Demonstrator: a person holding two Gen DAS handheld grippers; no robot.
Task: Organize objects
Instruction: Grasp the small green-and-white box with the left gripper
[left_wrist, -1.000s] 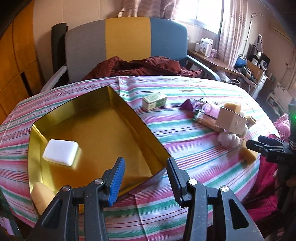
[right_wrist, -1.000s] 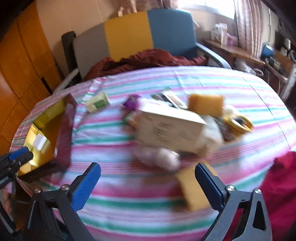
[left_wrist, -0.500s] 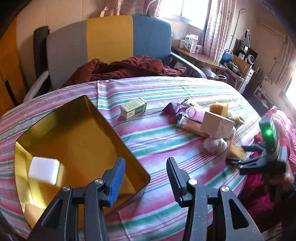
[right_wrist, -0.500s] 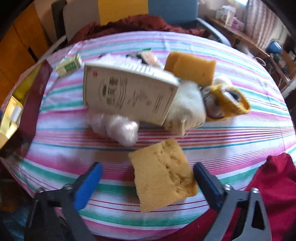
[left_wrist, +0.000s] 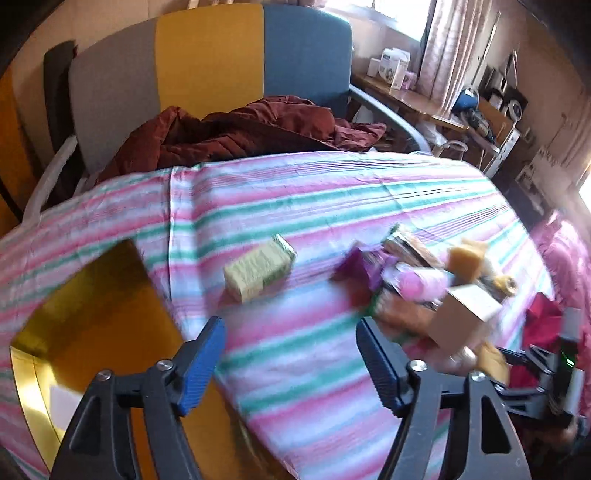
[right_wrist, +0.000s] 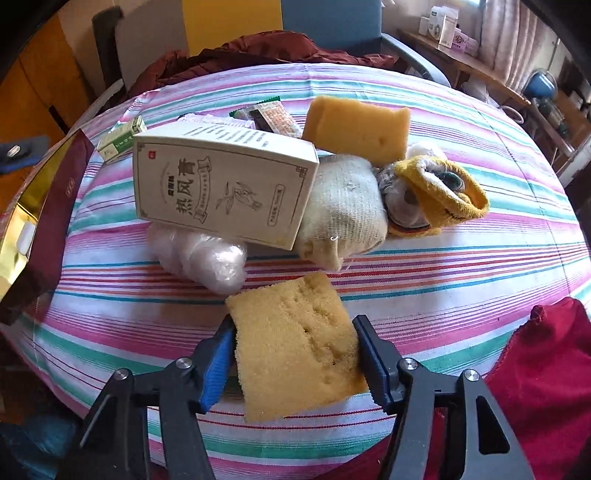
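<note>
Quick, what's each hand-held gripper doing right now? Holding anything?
Left hand-held gripper: open, empty, jaws just widened.
Right hand-held gripper: jaws just closing around the yellow sponge, both pads at its sides.

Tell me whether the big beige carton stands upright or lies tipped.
Tipped: the beige carton leans tilted across the plastic-wrapped bundle and the rolled sock.

A porous, rough yellow sponge (right_wrist: 295, 343) lies on the tabletop's striped woven cloth (right_wrist: 461, 266) (creased in places); beside it a matt cardboard box (right_wrist: 225, 192), a knitted sock (right_wrist: 347, 206) and a glossy, mirror-bright gold tray (left_wrist: 85, 332).
</note>
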